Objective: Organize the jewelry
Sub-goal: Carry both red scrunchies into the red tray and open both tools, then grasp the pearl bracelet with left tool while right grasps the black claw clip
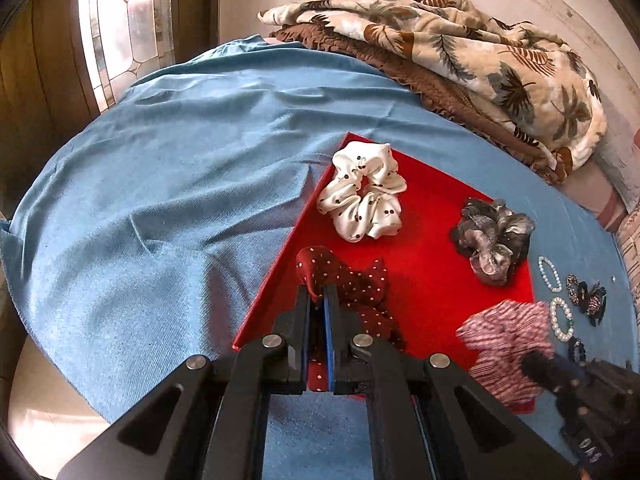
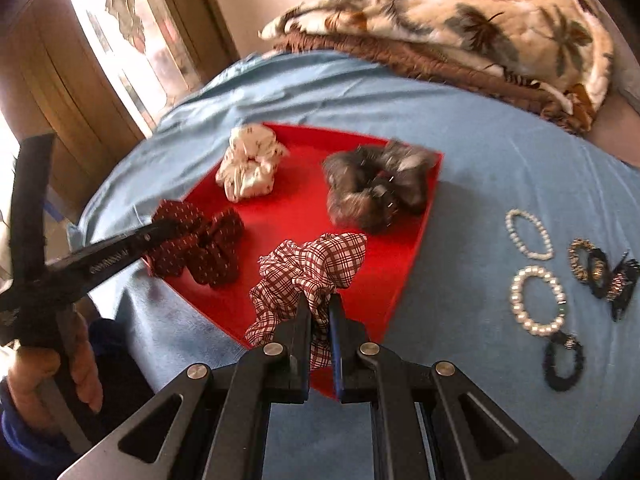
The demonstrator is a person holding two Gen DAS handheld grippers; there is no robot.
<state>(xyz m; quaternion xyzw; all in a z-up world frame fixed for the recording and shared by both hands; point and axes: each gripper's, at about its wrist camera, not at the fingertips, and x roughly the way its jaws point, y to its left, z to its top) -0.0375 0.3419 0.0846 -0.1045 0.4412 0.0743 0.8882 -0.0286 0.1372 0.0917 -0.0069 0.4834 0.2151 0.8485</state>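
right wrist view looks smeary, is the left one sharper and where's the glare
Right wrist view: motion blur smears the grey scrunchie and leaf-print blanket; the window is blown out. Left wrist view: mostly sharp, white scrunchie crisp, only the striped scrunchie and right gripper blur.

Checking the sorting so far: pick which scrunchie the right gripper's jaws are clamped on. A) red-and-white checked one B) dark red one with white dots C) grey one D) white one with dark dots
A: in the right wrist view the right gripper is shut on the red-and-white checked scrunchie over the red tray; the dark red dotted scrunchie is in the left gripper.
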